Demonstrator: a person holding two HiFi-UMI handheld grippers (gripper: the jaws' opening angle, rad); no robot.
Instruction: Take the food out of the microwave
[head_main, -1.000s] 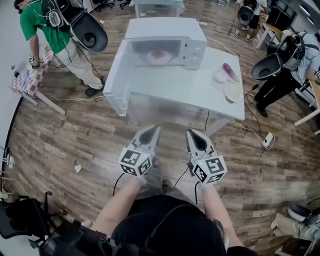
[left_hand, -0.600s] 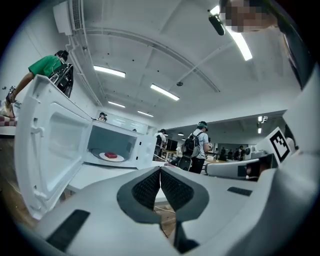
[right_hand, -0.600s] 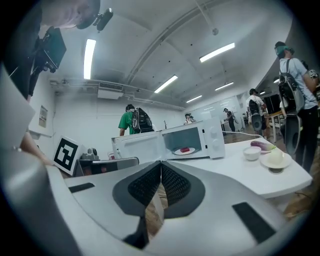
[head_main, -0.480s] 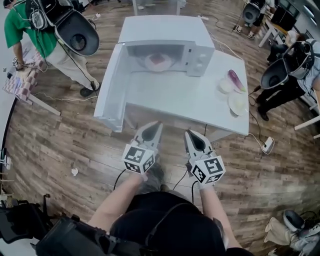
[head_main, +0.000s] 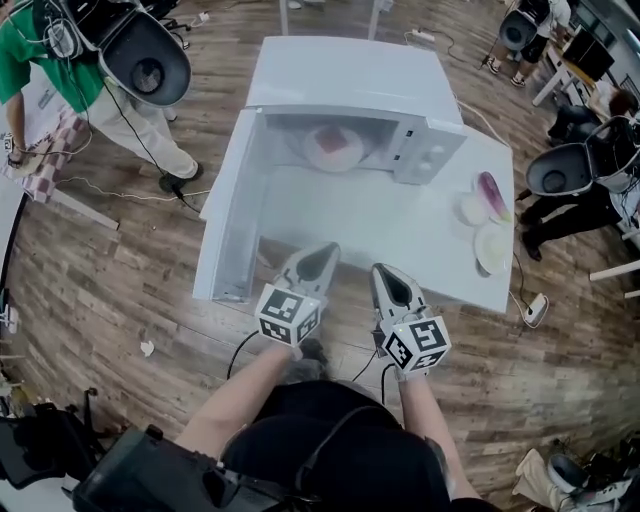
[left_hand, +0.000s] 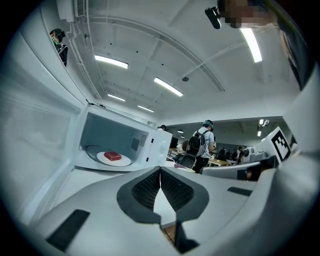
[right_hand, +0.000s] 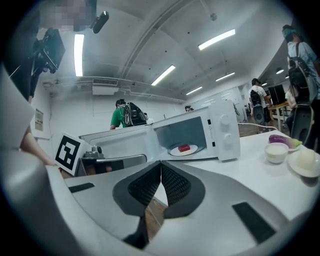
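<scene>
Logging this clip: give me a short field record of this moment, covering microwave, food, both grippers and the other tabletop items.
microwave: white box microwave on white table, door swung wide open
food: red block on round white plate, inside the cavity
left gripper: fingers shut, empty, near table's front edge
right gripper: fingers shut, empty, beside the left one
other items: small white bowl, purple vegetable, second white plate at table's right end

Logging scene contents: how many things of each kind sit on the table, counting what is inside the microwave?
Microwave: 1
Plates: 2
Bowl: 1
Red food: 1
Eggplant: 1
White food: 1
Total: 7
</scene>
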